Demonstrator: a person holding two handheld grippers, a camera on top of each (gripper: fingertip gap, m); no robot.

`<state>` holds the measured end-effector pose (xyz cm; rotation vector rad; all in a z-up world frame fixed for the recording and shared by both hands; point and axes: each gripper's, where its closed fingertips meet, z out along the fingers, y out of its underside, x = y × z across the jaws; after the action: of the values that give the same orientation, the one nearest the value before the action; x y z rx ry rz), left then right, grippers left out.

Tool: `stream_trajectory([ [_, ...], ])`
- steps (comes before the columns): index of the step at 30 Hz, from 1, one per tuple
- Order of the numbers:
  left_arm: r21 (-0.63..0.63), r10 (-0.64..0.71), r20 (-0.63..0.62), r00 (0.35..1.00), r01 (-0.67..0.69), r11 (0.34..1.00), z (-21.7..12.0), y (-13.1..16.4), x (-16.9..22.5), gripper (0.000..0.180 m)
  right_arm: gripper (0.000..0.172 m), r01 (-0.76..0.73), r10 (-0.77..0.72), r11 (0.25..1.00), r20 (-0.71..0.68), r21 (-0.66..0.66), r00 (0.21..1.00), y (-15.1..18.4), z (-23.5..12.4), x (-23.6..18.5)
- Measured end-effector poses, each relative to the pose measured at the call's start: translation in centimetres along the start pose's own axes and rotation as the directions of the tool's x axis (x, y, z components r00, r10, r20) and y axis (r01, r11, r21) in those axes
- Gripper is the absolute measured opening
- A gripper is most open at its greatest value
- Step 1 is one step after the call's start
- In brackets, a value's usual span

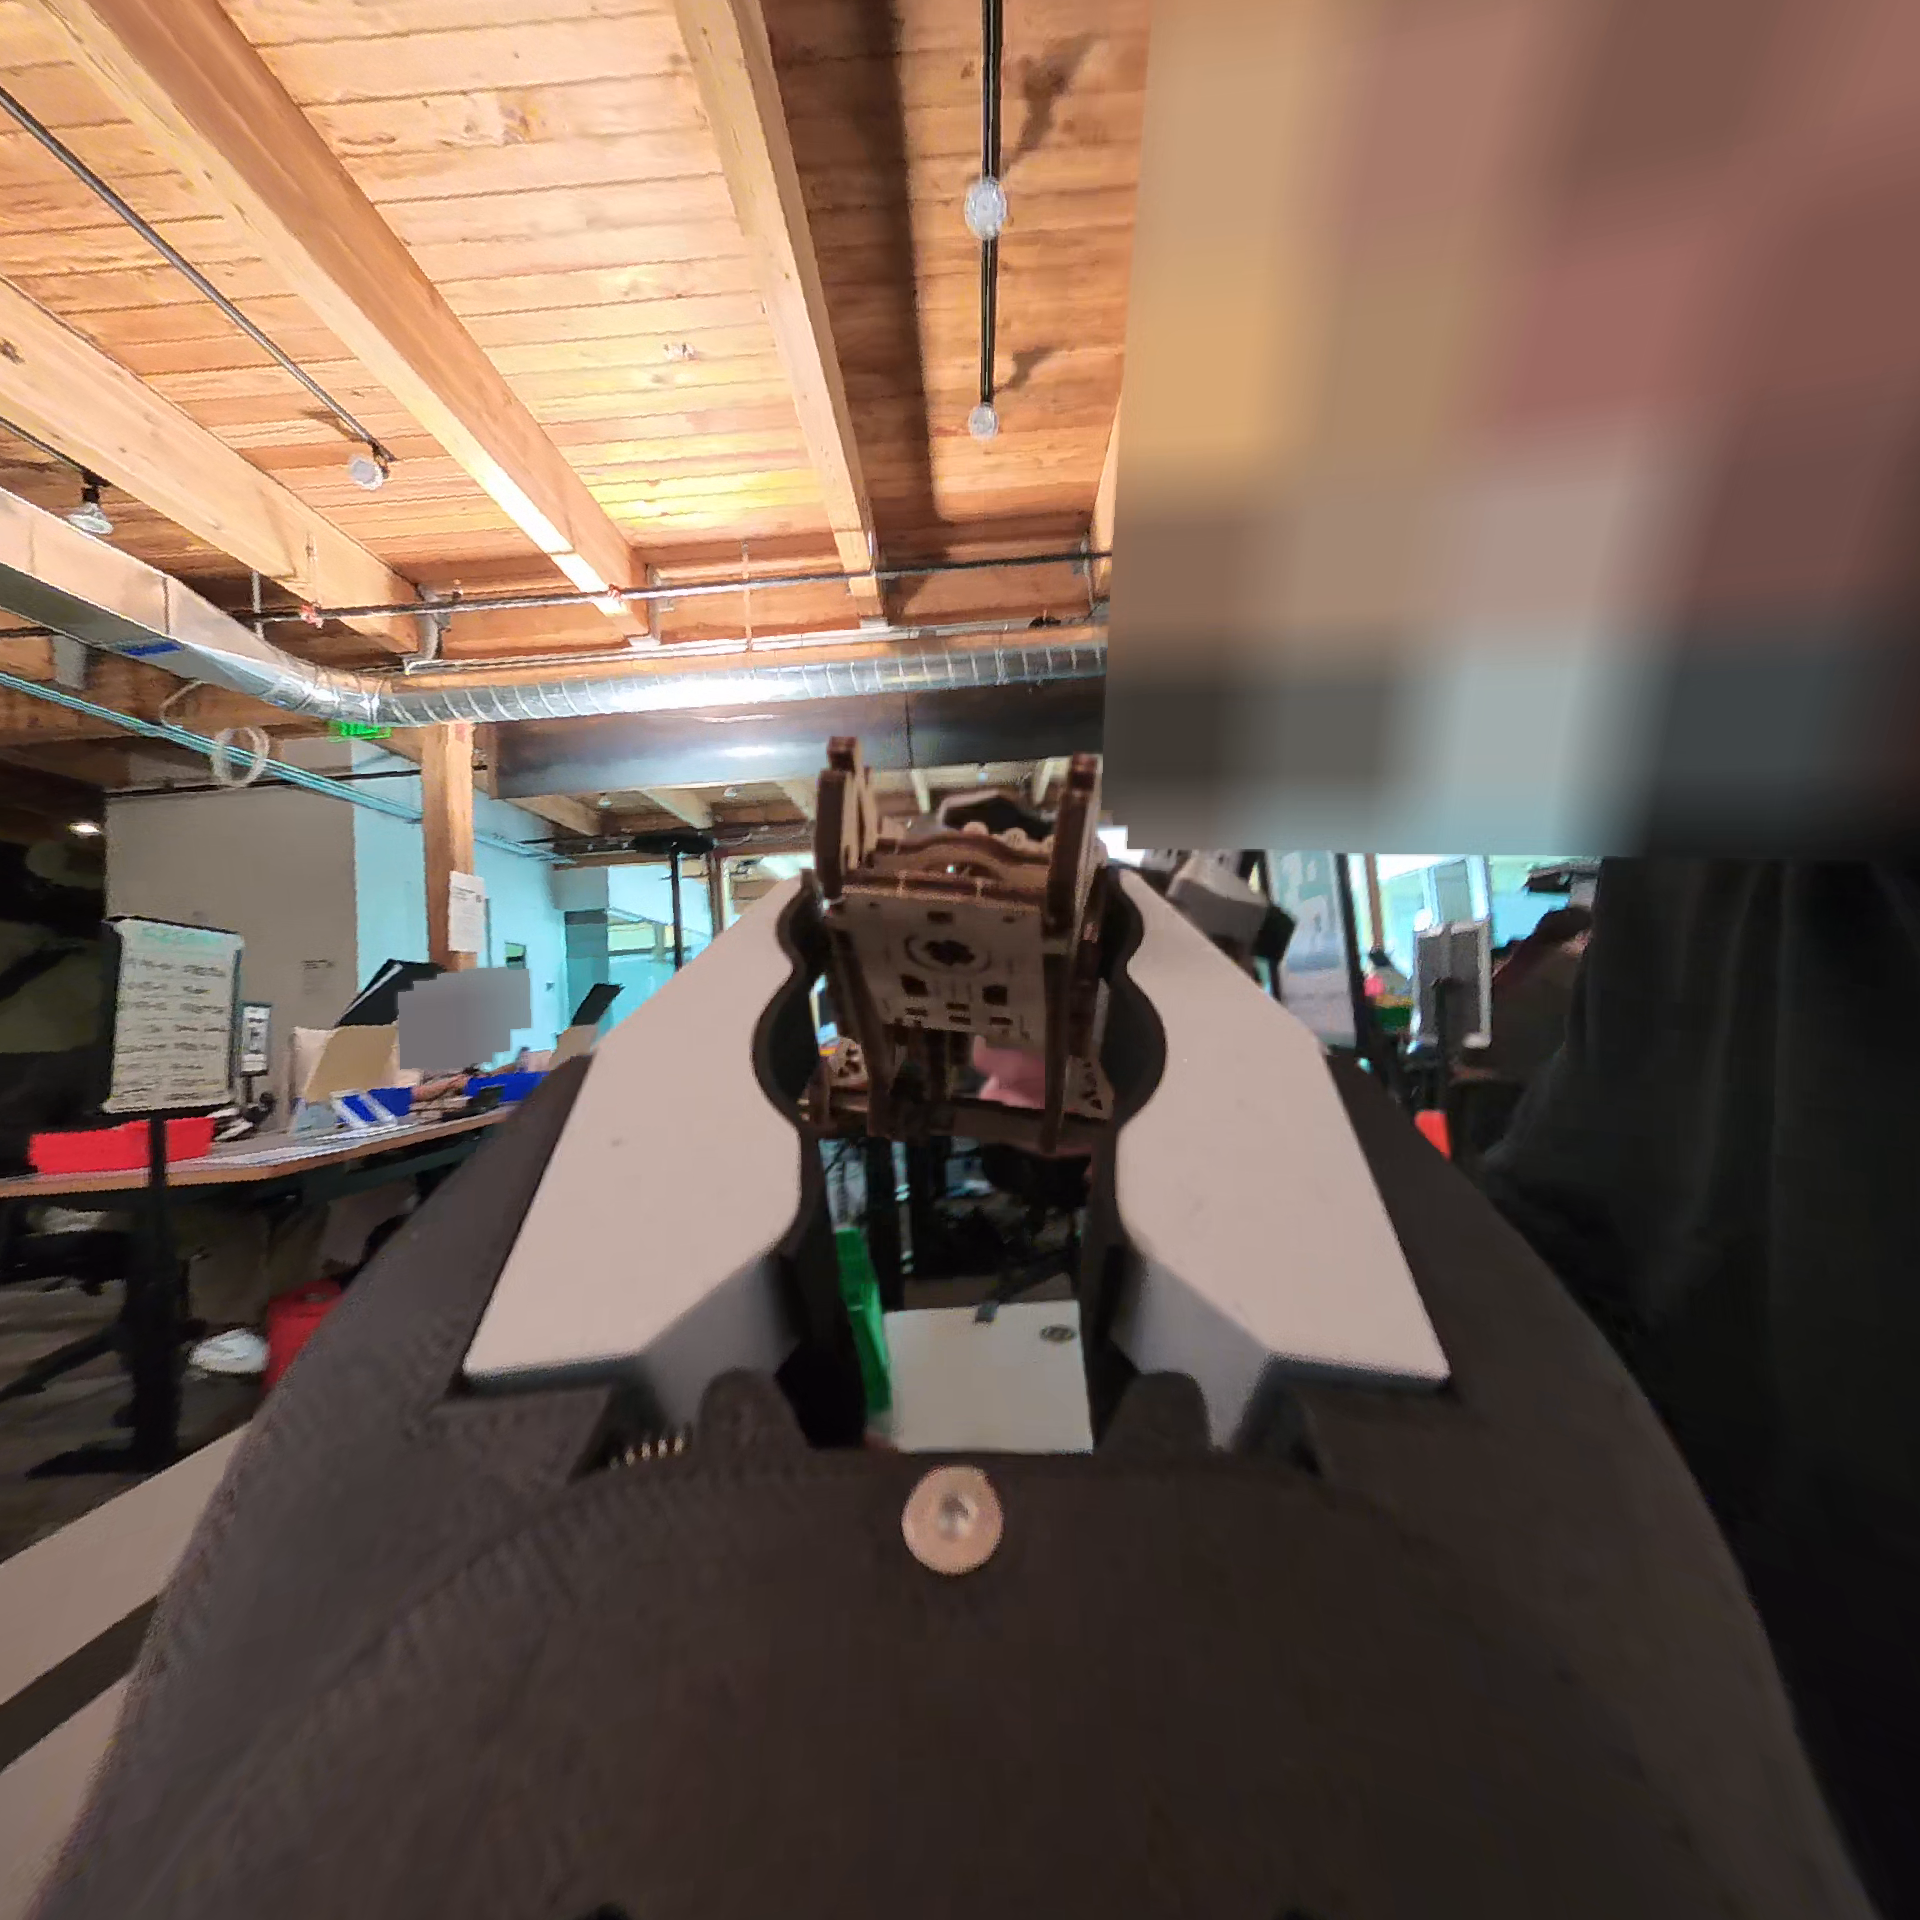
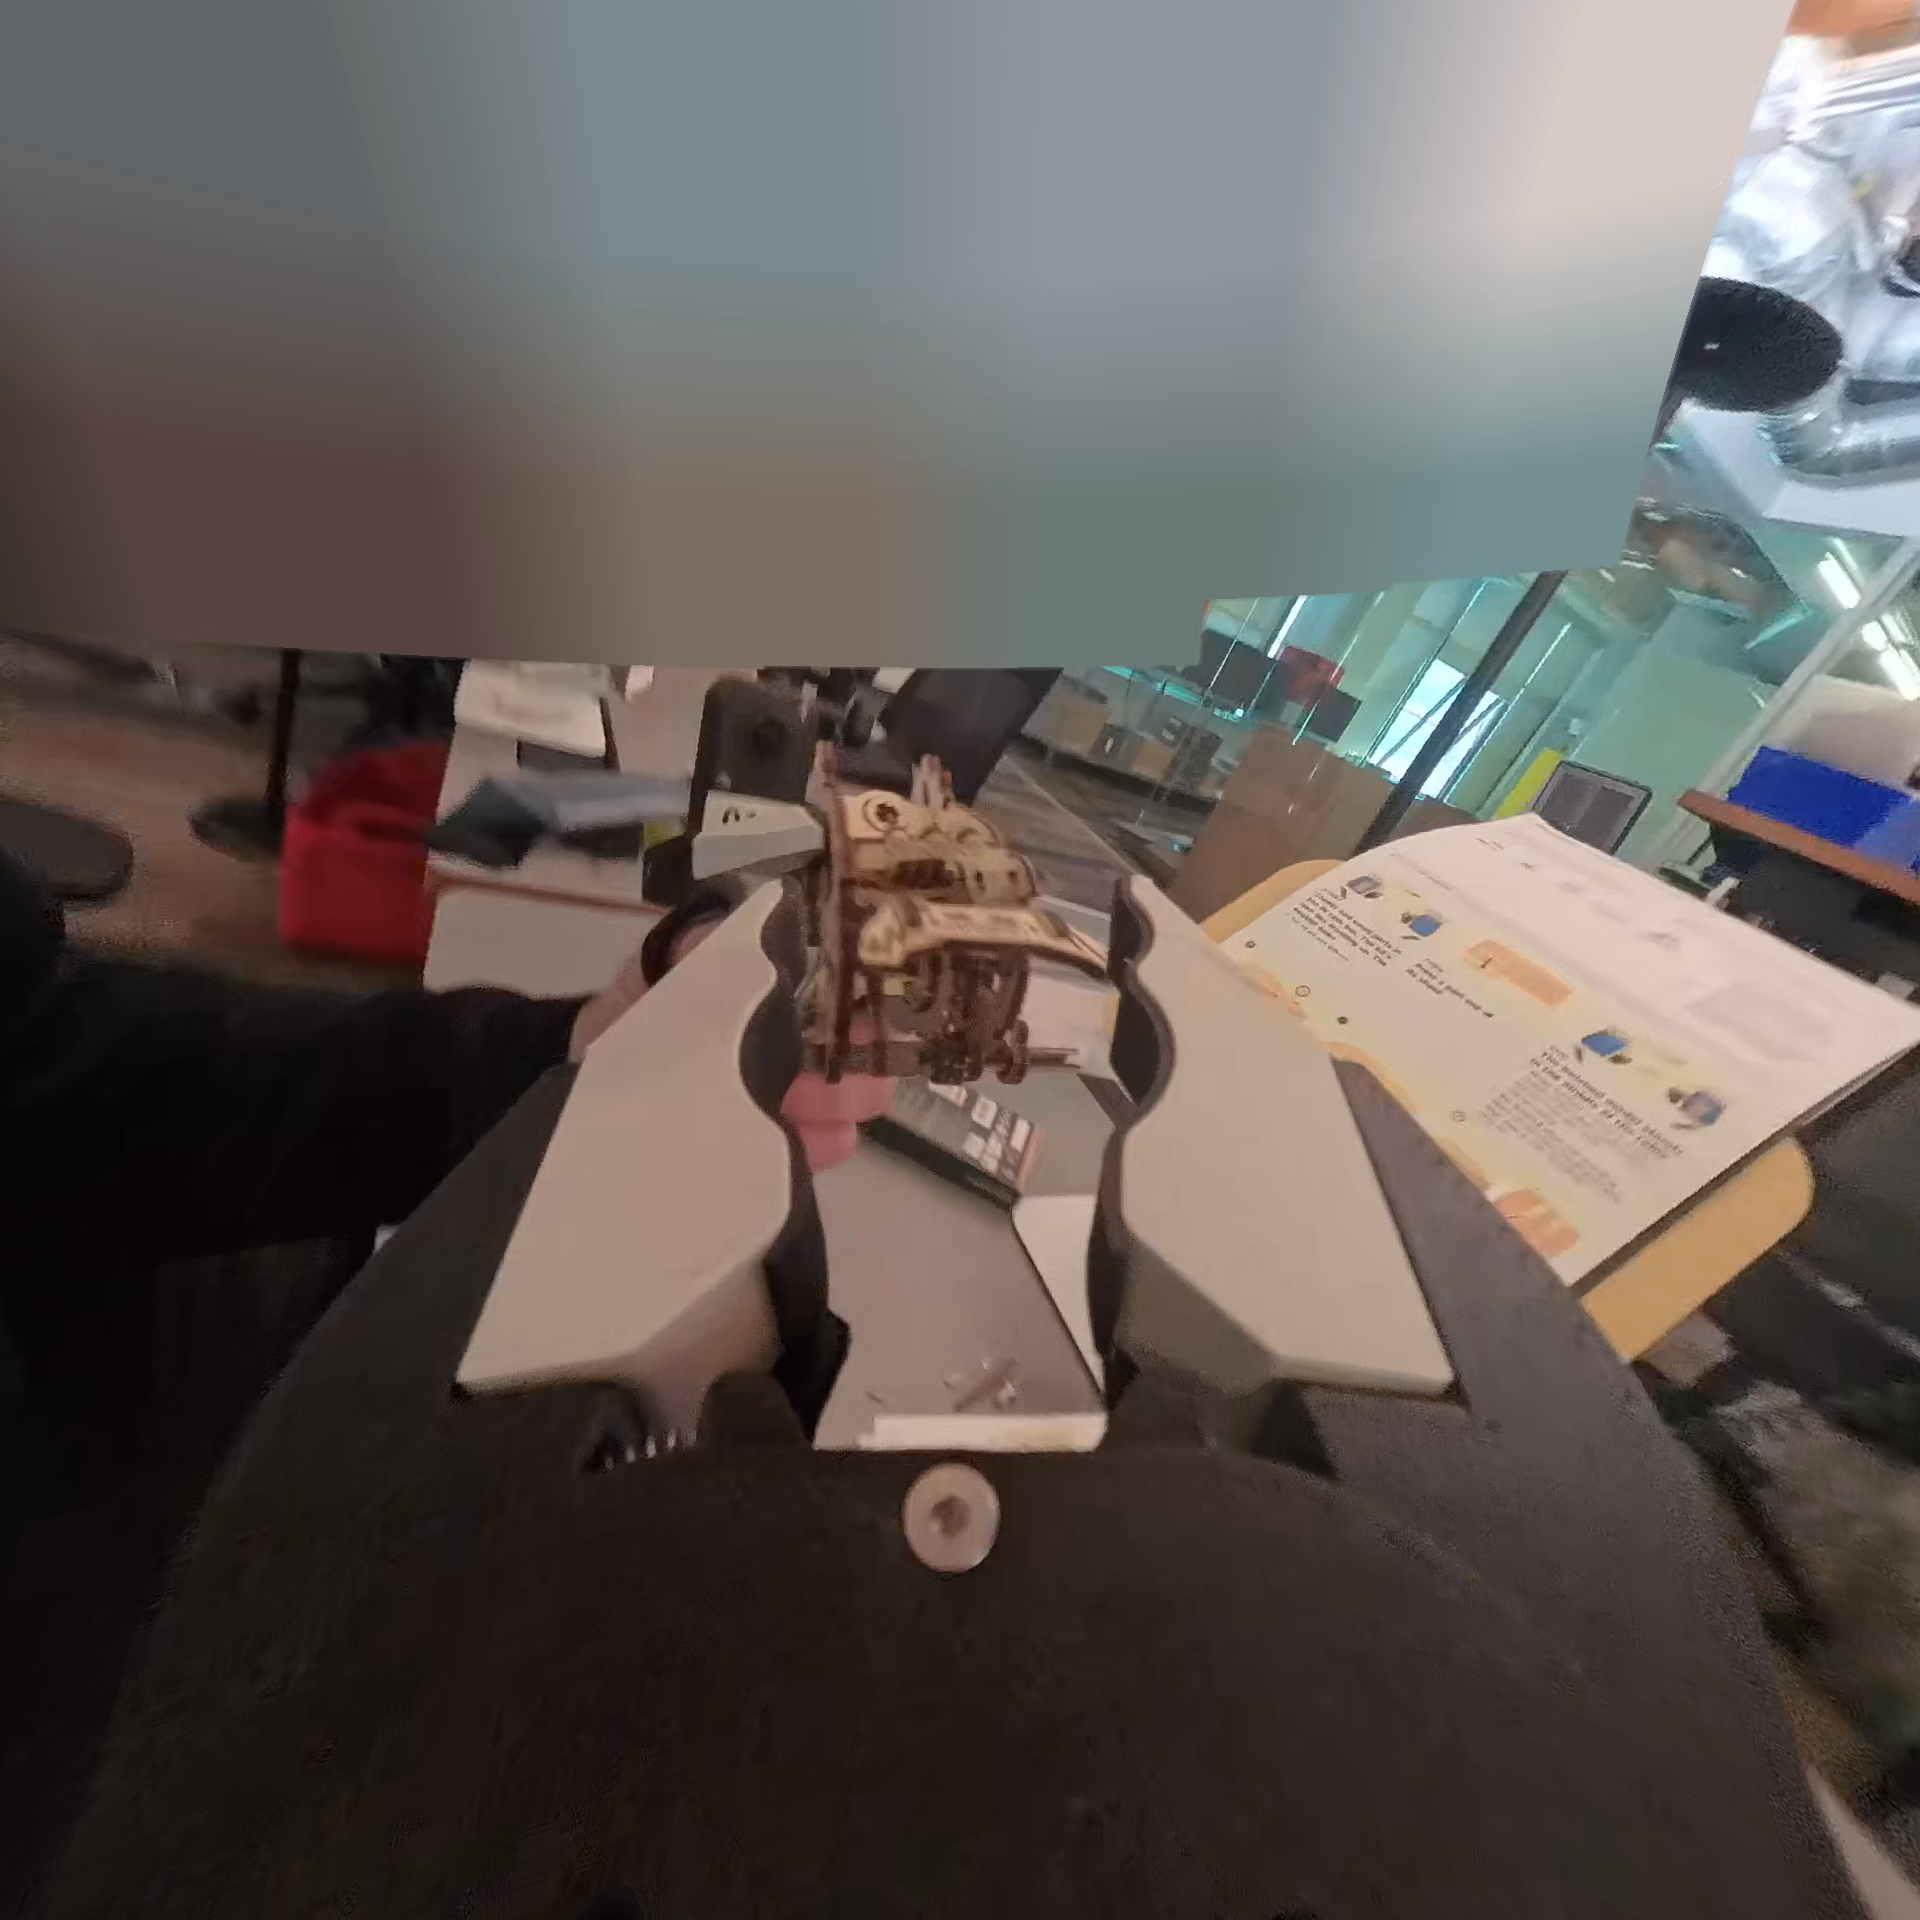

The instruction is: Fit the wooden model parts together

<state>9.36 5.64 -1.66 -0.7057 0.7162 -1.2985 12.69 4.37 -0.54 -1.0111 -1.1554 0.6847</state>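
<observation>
In the left wrist view my left gripper (image 1: 961, 904) is raised in the air and shut on the wooden model (image 1: 956, 956). Both pads press on the model's side plates. In the right wrist view the same model (image 2: 914, 935) stands between the fingertips of my right gripper (image 2: 951, 914). The left pad (image 2: 779, 935) is close against the model. A gap shows between the model's wing tip and the right pad (image 2: 1127, 935), so this gripper is open. A grey finger of the left gripper (image 2: 748, 836) shows behind the model.
An open instruction booklet (image 2: 1558, 997) lies on a yellow stand (image 2: 1704, 1257) to the right. A dark box (image 2: 956, 1138) lies on the grey table (image 2: 914, 1278) below the model. A person in dark clothing (image 1: 1714, 1247) is close on the right. A red bin (image 1: 114, 1143) sits on a far table. One gripper's finger ends stand about 5 cm off the other's.
</observation>
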Motion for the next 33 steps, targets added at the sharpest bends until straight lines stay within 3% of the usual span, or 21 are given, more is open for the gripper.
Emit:
stream_trajectory([
  [3,-0.033,0.061,-0.011,0.998,-0.061,0.998,0.3,-0.1,0.7,0.051,0.052,0.107,-0.105,0.99,0.033,-0.096,0.994,0.1,0.8,-0.8],
  [6,-0.087,0.133,-0.008,0.991,-0.133,0.987,0.7,0.1,1.1,0.05,0.036,0.137,-0.13,0.983,0.065,-0.121,0.989,0.4,1.6,-1.4],
  [12,-0.141,0.226,-0.007,0.974,-0.225,0.964,1.0,0.2,1.5,0.05,0.035,0.206,-0.196,0.962,0.074,-0.178,0.978,1.1,1.9,-1.7],
  [16,-0.147,0.281,0.0,0.96,-0.278,0.949,1.4,-0.1,1.7,0.05,0.032,0.171,-0.158,0.972,0.085,-0.164,0.984,1.5,1.8,-1.8],
  [23,-0.114,0.296,0.024,0.955,-0.292,0.95,2.0,-0.5,2.0,0.05,0.034,0.056,-0.056,0.998,0.022,-0.018,0.998,0.8,1.3,-1.4],
  [33,-0.121,0.311,0.049,0.949,-0.303,0.945,2.5,-0.4,1.9,0.05,0.035,0.016,-0.016,0.999,0.005,-0.045,1.0,1.4,0.6,-1.0],
])
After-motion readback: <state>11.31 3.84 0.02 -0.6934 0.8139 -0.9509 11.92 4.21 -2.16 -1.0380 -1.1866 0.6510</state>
